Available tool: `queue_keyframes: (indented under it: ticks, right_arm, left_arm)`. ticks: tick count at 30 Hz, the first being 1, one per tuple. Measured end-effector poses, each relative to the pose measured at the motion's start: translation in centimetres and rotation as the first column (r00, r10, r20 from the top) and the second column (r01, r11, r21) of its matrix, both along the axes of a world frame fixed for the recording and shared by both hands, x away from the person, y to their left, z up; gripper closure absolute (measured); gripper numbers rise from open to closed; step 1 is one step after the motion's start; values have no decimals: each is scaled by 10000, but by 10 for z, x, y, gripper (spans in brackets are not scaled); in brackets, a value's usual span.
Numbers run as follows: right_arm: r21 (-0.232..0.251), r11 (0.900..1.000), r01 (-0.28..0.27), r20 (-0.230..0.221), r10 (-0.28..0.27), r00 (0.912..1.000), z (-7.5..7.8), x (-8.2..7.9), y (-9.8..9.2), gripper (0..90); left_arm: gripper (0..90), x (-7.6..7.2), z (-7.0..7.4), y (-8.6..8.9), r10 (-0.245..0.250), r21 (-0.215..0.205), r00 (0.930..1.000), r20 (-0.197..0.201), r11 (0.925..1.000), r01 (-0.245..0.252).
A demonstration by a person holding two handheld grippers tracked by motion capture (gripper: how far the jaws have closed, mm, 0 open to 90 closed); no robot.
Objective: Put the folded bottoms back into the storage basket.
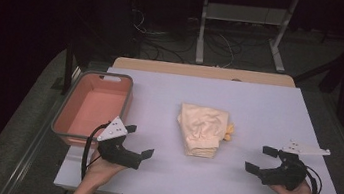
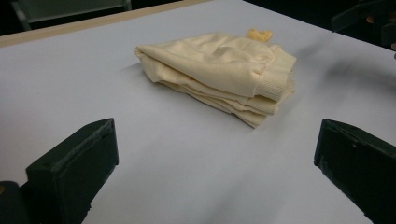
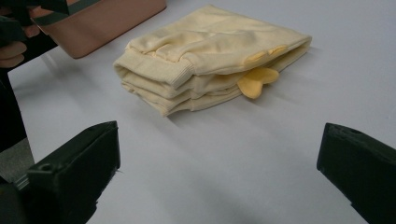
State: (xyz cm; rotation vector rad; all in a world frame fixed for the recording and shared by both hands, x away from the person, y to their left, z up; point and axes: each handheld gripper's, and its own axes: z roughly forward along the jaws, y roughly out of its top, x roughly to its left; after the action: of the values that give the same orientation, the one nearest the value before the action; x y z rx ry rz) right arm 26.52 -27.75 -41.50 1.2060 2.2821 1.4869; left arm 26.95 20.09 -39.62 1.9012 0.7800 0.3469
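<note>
1. Lying near the middle of the pale desk (image 1: 259, 108), a folded cream garment (image 1: 202, 130) sits in a compact stack, ribbed cuff toward the person, with a small yellow-orange piece (image 1: 229, 132) poking out at its right edge.
2. The left claw (image 1: 140, 141) hovers near the desk's front left, jaws spread wide and empty, well apart from the garment.
3. The right claw (image 1: 260, 159) hovers near the front right, jaws likewise released and holding nothing, also apart from the garment.
4. A pink bin (image 1: 92, 107) with a grey rim stands at the desk's left edge, just beside the left claw; its inside looks bare.
5. Bare desk surface lies between each claw and the garment in both gripper views.
6. Beyond the desk's far edge, a white-legged frame (image 1: 241, 30) and loose cables (image 1: 167, 43) lie on the dark floor.
</note>
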Motion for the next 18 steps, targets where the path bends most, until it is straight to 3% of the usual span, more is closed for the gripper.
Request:
queue_keyframes:
  ticks: [18]
  right_arm:
    - [-141, 9998, 146, 31, -146, 9999, 3, -4, -1, 0]
  left_arm:
    - [0, 0, 3, -1, -82, 44, 10000, 51, 10000, 82]
